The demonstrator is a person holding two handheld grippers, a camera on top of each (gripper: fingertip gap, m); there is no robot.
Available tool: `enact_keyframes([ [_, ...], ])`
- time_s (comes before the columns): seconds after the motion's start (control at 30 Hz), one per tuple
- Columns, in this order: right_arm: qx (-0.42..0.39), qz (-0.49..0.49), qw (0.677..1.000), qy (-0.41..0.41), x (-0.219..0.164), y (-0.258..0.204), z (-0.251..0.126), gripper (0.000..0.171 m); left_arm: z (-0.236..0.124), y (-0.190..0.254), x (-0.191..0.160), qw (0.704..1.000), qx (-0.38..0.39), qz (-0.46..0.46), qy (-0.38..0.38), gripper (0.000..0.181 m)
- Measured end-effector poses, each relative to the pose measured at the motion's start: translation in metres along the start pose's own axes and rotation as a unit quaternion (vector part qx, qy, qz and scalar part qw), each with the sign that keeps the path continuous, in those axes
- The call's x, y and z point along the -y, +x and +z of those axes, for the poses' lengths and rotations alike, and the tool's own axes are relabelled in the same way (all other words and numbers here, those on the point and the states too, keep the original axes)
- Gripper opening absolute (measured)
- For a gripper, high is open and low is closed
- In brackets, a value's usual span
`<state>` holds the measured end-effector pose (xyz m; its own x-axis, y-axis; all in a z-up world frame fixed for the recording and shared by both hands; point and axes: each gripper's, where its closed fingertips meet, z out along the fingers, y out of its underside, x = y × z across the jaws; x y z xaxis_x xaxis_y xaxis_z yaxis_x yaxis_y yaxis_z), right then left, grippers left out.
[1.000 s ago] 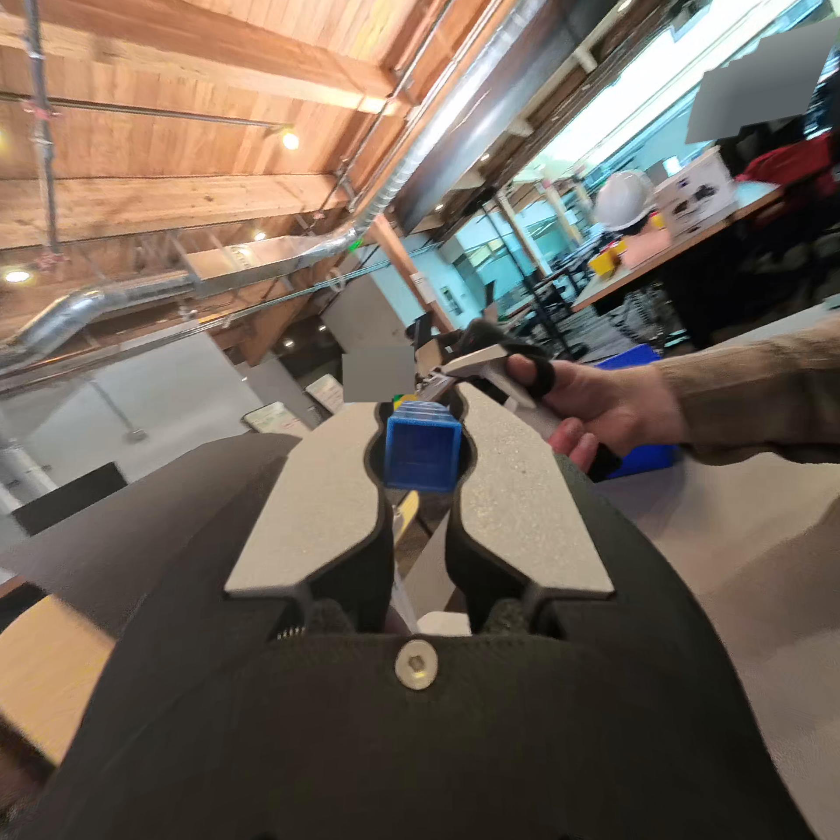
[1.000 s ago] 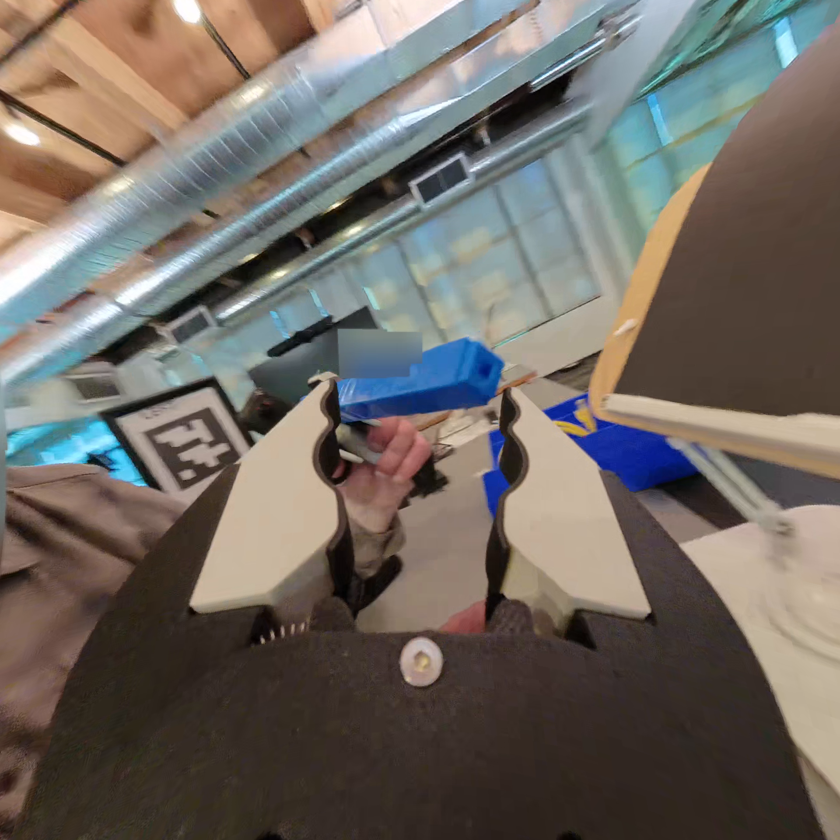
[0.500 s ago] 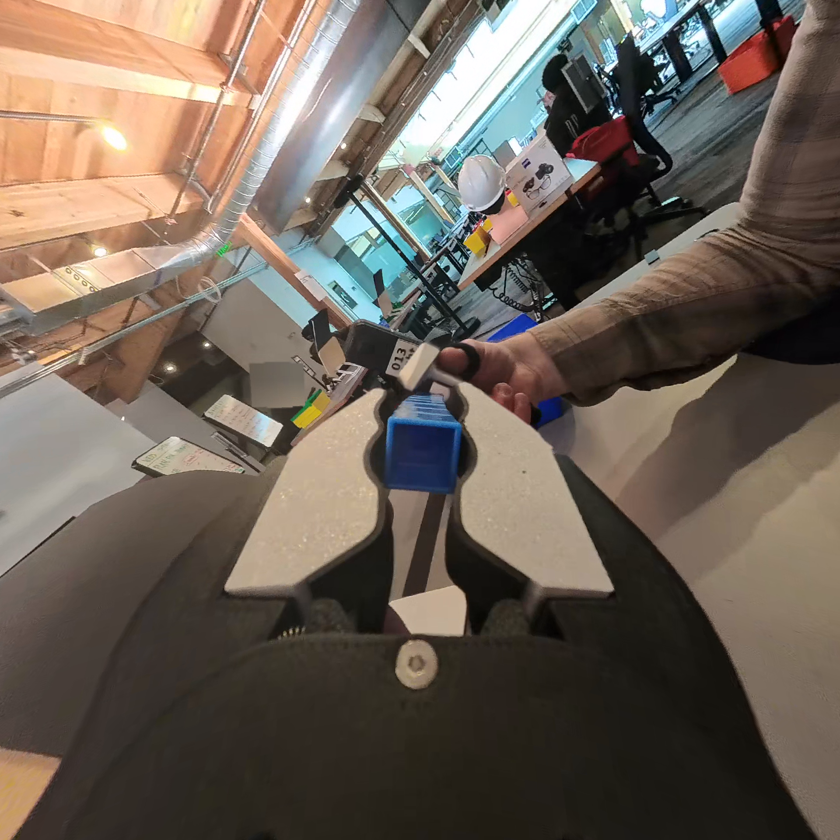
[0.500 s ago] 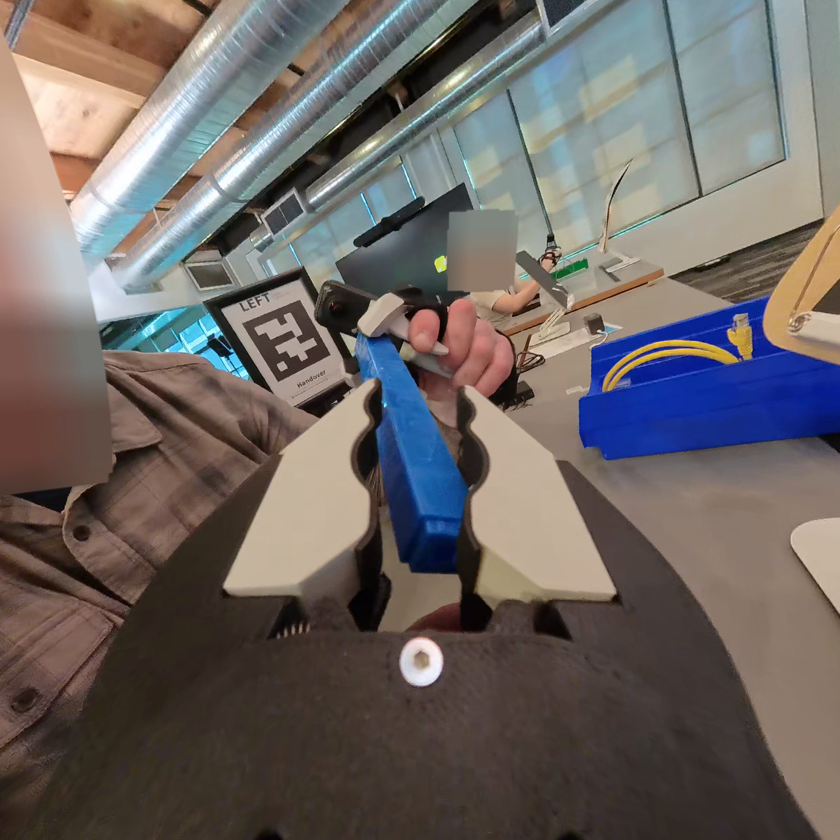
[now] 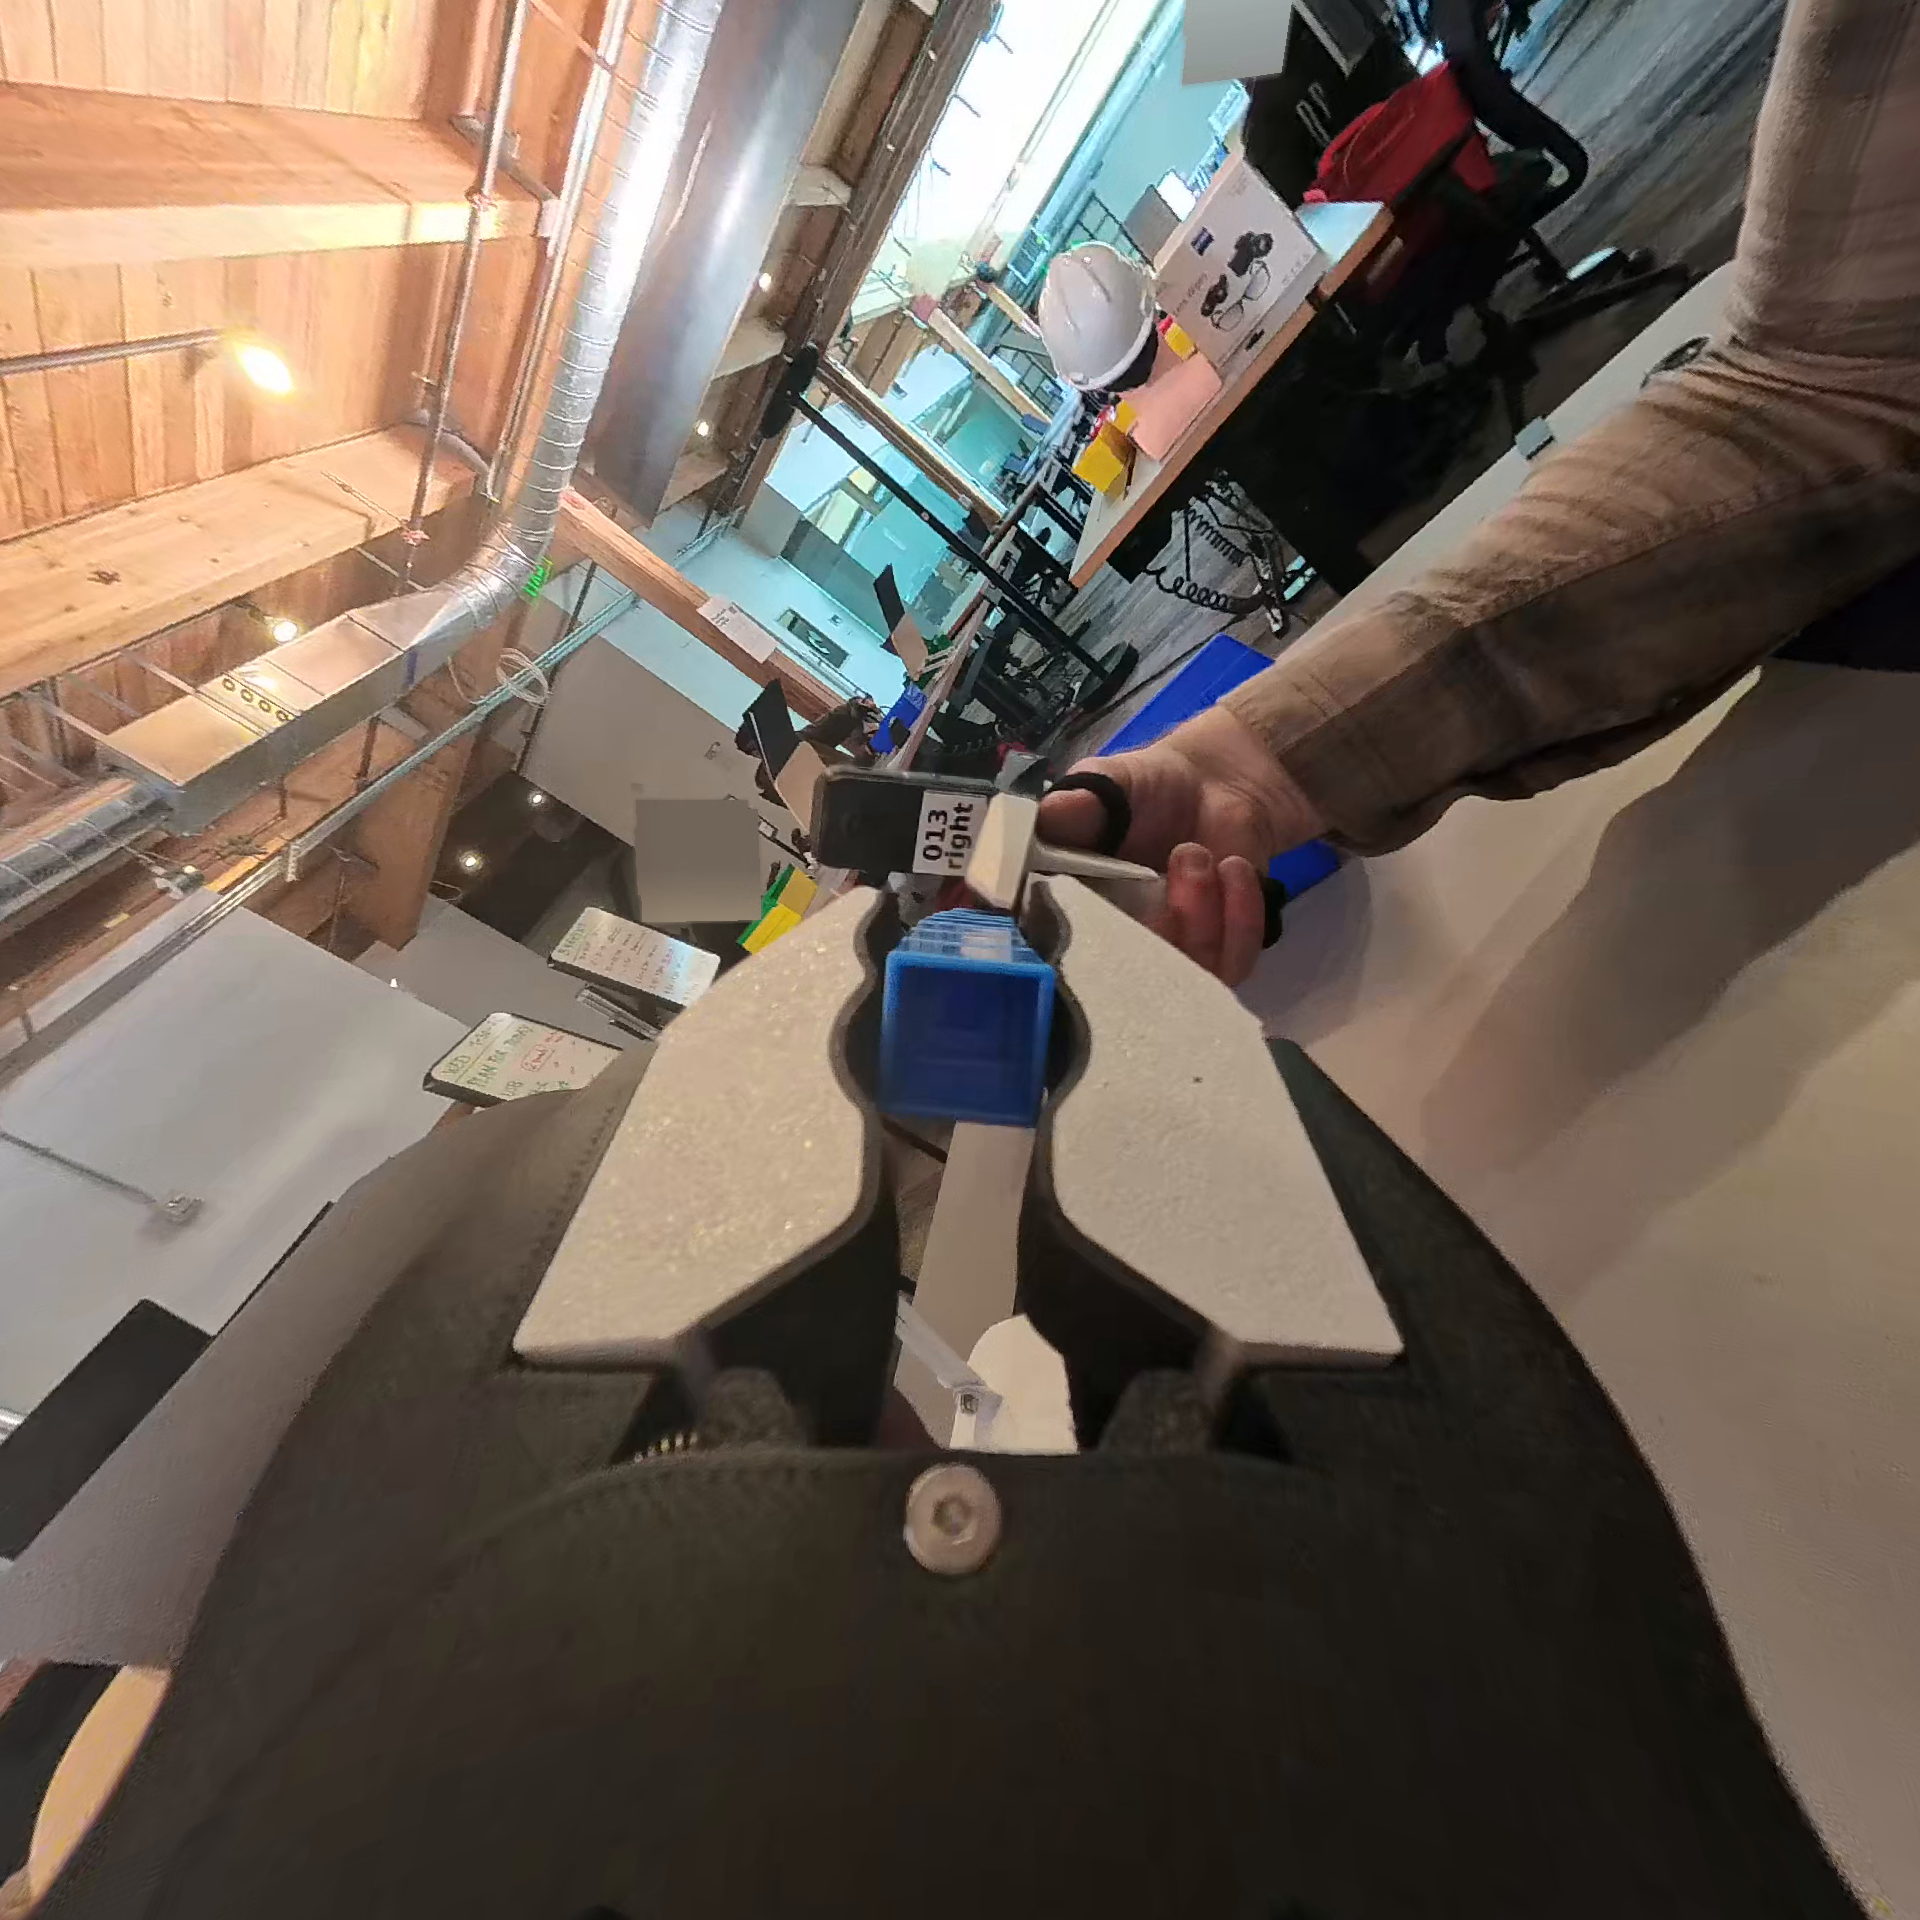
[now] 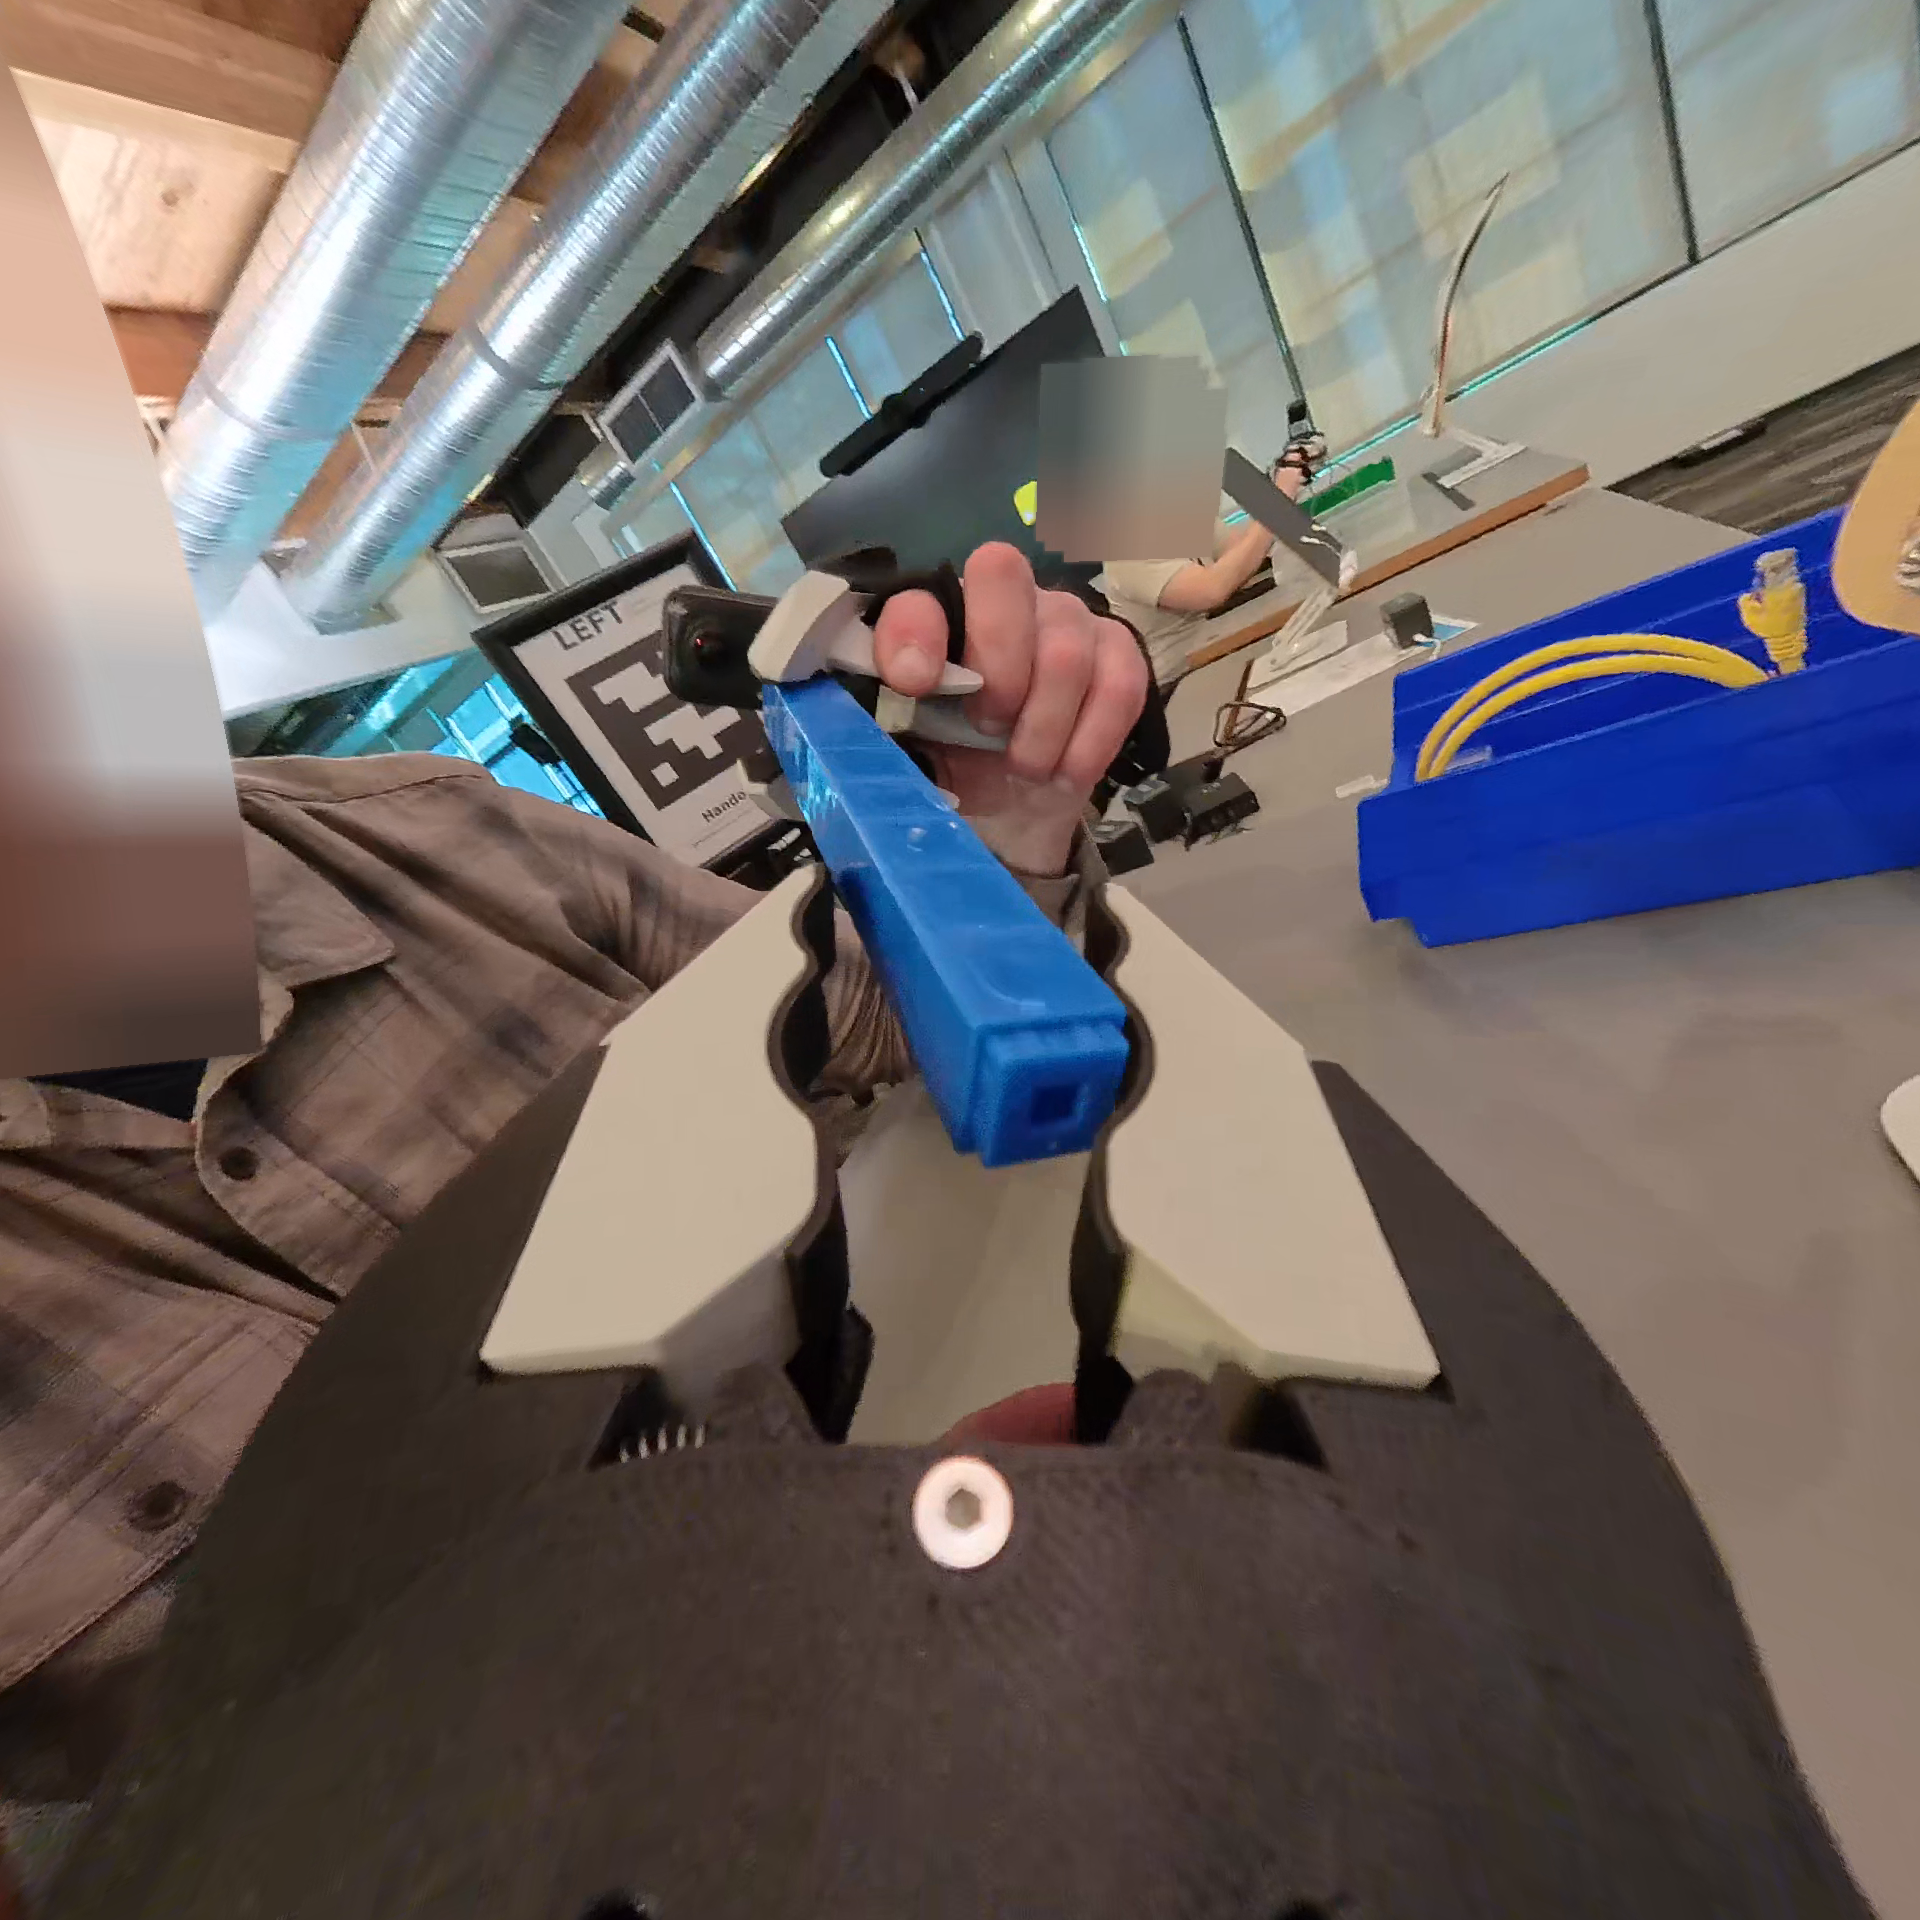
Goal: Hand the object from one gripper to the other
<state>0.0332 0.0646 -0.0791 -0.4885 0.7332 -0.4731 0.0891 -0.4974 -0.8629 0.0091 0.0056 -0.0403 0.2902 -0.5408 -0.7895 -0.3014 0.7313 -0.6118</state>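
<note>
In the left wrist view, wooden ceiling planks and a silver duct (image 5: 582, 343) fill the left side, with a lit lamp (image 5: 260, 366) among the beams. Lower down, the left tool (image 5: 961, 1023) is clamped on one end of the blue bar (image 5: 961, 1049), both pale fingers pressed against its sides. Just beyond, the right tool (image 5: 997, 862) meets the far end of the bar, held by a hand (image 5: 1195, 842) in a plaid sleeve. Farther right stands a desk with a white hard hat (image 5: 1096, 312) and a white box (image 5: 1236, 260), then a black chair with a red jacket.

In the right wrist view, a plaid shirt sits at left, then a framed black-and-white marker board (image 6: 644, 707). The bar (image 6: 935, 935) runs from the left tool (image 6: 800, 634) down between the right tool's (image 6: 961, 1039) fingers (image 6: 1236, 1143); the right one touches it, the left shows a gap, so this tool seems not yet closed. The grey surface (image 6: 1455, 1143) spreads right, carrying a blue bin (image 6: 1621, 831) with a yellow cable (image 6: 1558, 675).
</note>
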Motion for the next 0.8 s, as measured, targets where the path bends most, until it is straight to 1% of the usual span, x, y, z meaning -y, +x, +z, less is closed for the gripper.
enact_keyframes([
  [0.03,0.004,-0.003,1.0,0.005,0.001,-0.001,0.0,0.04,0.0,0.002,0.0,1.0,-0.003,0.004,-0.003,0.023],
  [0.17,0.015,-0.011,1.0,0.008,0.004,-0.008,0.0,0.032,0.0,0.0,0.001,1.0,0.0,0.012,-0.005,0.023],
  [0.23,0.017,-0.024,0.999,0.014,0.008,-0.011,-0.001,0.022,-0.001,-0.001,-0.003,1.0,0.005,0.018,-0.014,0.023],
  [0.4,-0.047,-0.071,0.996,0.022,0.018,-0.002,-0.005,0.019,-0.002,-0.013,-0.029,0.998,0.03,-0.002,-0.06,0.028],
  [0.43,-0.065,-0.081,0.994,0.025,0.022,0.001,-0.007,0.019,-0.002,-0.017,-0.036,0.997,0.037,-0.008,-0.072,0.033],
  [0.5,-0.108,-0.108,0.988,0.031,0.028,0.009,-0.011,0.019,-0.003,-0.024,-0.046,0.994,0.054,-0.029,-0.088,0.051],
  [0.53,-0.136,-0.127,0.982,0.034,0.032,0.013,-0.014,0.019,-0.005,-0.031,-0.052,0.992,0.071,-0.037,-0.099,0.054],
  [0.6,-0.188,-0.171,0.966,0.047,0.044,0.018,-0.019,0.019,-0.009,-0.044,-0.061,0.987,0.103,-0.05,-0.113,0.057],
  [0.67,-0.243,-0.226,0.942,0.057,0.056,0.02,-0.024,0.019,-0.016,-0.062,-0.068,0.977,0.153,-0.072,-0.132,0.054],
  [0.73,-0.324,-0.293,0.898,0.054,0.066,0.027,-0.029,0.019,-0.019,-0.071,-0.07,0.97,0.178,-0.105,-0.132,0.048],
  [0.8,-0.391,-0.369,0.842,0.04,0.073,0.029,-0.03,0.019,-0.022,-0.081,-0.076,0.954,0.21,-0.157,-0.143,0.05],
])
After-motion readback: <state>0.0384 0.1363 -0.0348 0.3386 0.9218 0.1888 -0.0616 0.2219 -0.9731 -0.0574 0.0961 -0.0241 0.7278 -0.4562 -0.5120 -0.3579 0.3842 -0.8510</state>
